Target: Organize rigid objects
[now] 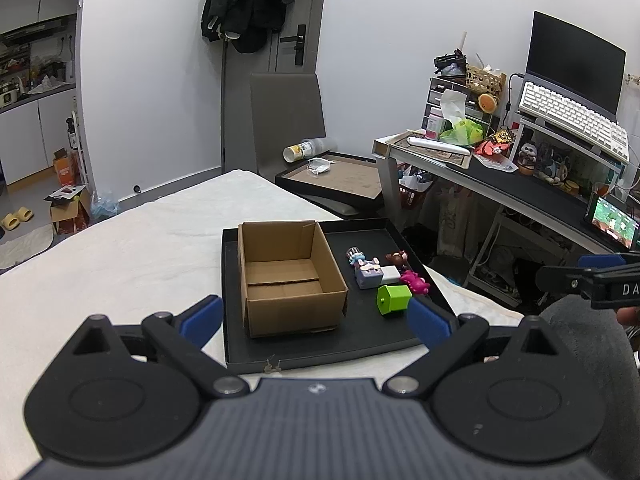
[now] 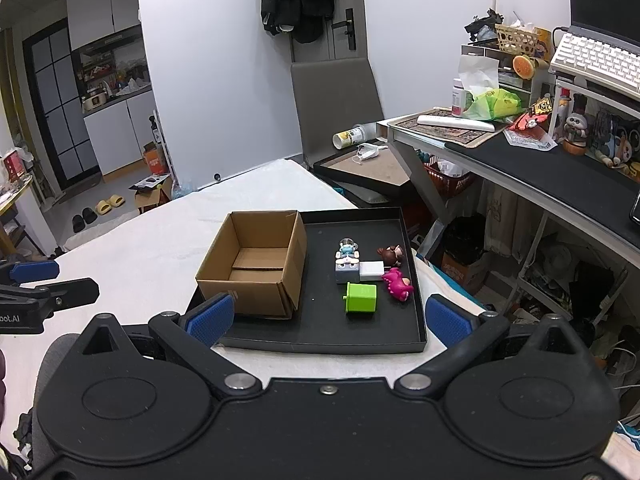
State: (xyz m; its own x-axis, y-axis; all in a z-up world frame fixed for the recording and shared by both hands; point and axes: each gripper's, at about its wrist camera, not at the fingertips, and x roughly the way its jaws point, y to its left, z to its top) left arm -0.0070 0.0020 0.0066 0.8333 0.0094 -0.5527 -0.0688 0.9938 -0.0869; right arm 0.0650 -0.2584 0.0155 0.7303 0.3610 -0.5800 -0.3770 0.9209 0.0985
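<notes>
One black tray (image 2: 412,280) lies on a white bed cover (image 2: 160,248), and all the task's things are inside this tray. In its left part stands one cardboard box (image 2: 256,264), open at the top, with nothing visible inside it. To the right of the box, on the tray floor, there are six small toys in one tight group.

Nearest to the grippers is one green cube toy (image 2: 361,297), lying on its side. Just beyond it sits one grey-purple block figure (image 2: 347,271) with a face, and one white block (image 2: 372,270) touches its right side. Beyond the grey-purple figure is one small blue and white figure (image 2: 347,249). One brown figure (image 2: 392,256) lies near the right wall of the tray, and one pink dinosaur toy (image 2: 398,285) lies just in front of it, beside the green cube.

The left gripper (image 1: 316,316) is held before the near edge of the tray, in line with the box, with its two blue pads (image 1: 202,314) spread wide and nothing between them. The right gripper (image 2: 326,316) is also before the near edge of the tray, its pads (image 2: 448,320) wide apart and holding nothing. Both grippers are well apart from the toys.

To the right of the tray stands one desk (image 2: 540,168) with one white keyboard (image 2: 596,60) on a raised shelf. Beyond the tray is one grey chair (image 2: 336,104).
</notes>
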